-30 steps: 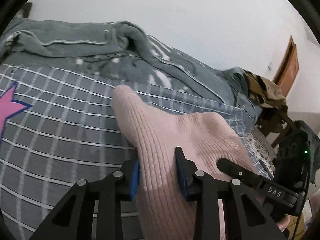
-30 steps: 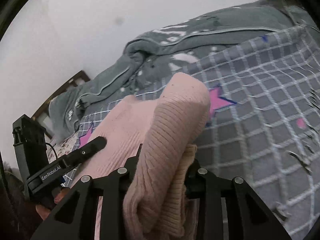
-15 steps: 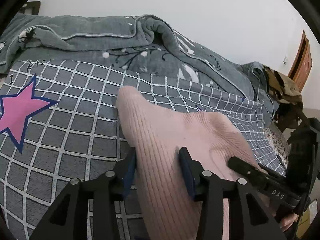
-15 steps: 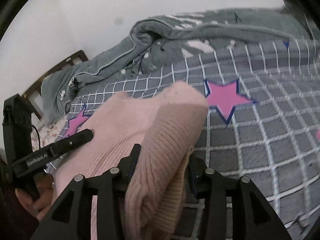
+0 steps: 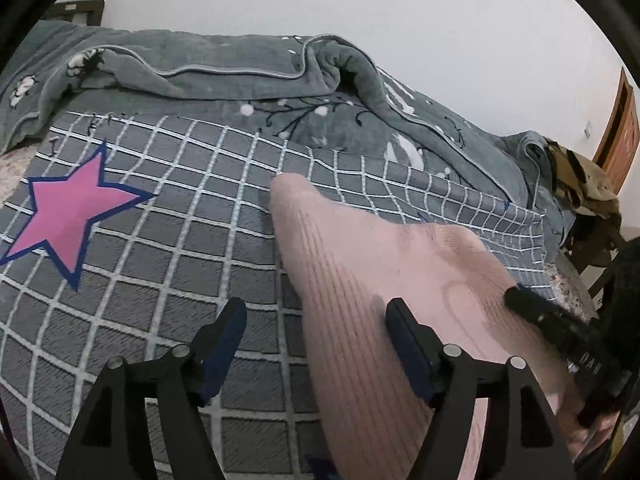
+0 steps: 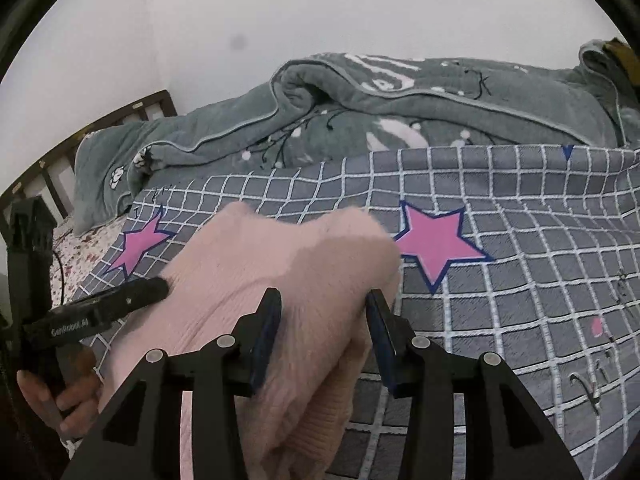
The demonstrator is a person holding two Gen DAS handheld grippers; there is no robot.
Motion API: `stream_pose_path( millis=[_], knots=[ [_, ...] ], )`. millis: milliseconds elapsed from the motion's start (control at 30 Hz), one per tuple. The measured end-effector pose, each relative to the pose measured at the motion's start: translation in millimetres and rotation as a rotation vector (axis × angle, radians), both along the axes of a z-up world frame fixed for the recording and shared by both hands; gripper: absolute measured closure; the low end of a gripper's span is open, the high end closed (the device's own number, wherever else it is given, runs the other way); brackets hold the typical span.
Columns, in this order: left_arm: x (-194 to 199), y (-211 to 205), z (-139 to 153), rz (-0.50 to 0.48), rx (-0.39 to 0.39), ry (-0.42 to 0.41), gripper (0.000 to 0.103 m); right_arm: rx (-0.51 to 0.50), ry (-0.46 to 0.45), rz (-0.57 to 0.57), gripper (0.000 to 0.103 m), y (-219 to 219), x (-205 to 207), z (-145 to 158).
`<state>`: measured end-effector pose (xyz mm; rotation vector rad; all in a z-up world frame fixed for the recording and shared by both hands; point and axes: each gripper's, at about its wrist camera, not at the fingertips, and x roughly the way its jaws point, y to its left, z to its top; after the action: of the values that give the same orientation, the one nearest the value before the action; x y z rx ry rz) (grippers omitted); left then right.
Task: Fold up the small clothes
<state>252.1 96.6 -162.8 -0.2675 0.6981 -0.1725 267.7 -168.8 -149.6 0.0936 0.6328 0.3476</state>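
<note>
Left wrist view, nearest first: my left gripper [image 5: 316, 344] has its jaws spread wide. The left blue pad [image 5: 224, 344] sits over bare cover, apart from the cloth; the right pad lies against or just over the pink knit garment [image 5: 360, 280], and I cannot tell whether it touches. Nothing is clamped. The garment runs from the bottom edge of the frame up to a rounded tip near centre; its lower end is cut off by the frame. At lower right, the right gripper [image 5: 560, 332] shows only as one dark finger lying on the pink knit. Its lettering is partly cut off and unreadable.

Right wrist view: my right gripper [image 6: 324, 328] has jaws parted with a bunched fold of the garment [image 6: 280, 264] between them. The pads flank the fold closely, but the knit is blurred there, so I cannot tell whether they press it. The garment's far edge is soft with blur. At lower left, a hand [image 6: 60, 396] grips the other tool's handle, and its finger rests on the garment's left side.

Beneath lies the grey grid-patterned cover [image 5: 160, 264] with pink stars [image 5: 68, 216]. Further back, a rumpled grey-green blanket [image 5: 240, 64] with white floral print lies across the top of the bed. At far upper left in the right view is a dark wooden headboard [image 6: 132, 108]; at the right edge in the left view, brownish cloth [image 5: 588, 184] piled on furniture, hard to identify.
</note>
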Motion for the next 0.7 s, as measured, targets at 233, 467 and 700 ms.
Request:
stream_pose_path(
  millis=[233,467,700],
  knots=[
    [-9.5,8.5,5.0,0.069,0.065,-0.048,0.024,0.055,0.013,-0.012,0.059,-8.4,2.9,2.1],
    [-3.2,10.2,3.1,0.085,0.057,-0.034,0.024,0.041,0.036,-0.031,0.071,6.7,11.4,-10.4],
    [-0.5,6.2,3.8,0.091,0.069,-0.038,0.024,0.046,-0.054,-0.026,0.093,3.6,-0.5,-3.1]
  ],
)
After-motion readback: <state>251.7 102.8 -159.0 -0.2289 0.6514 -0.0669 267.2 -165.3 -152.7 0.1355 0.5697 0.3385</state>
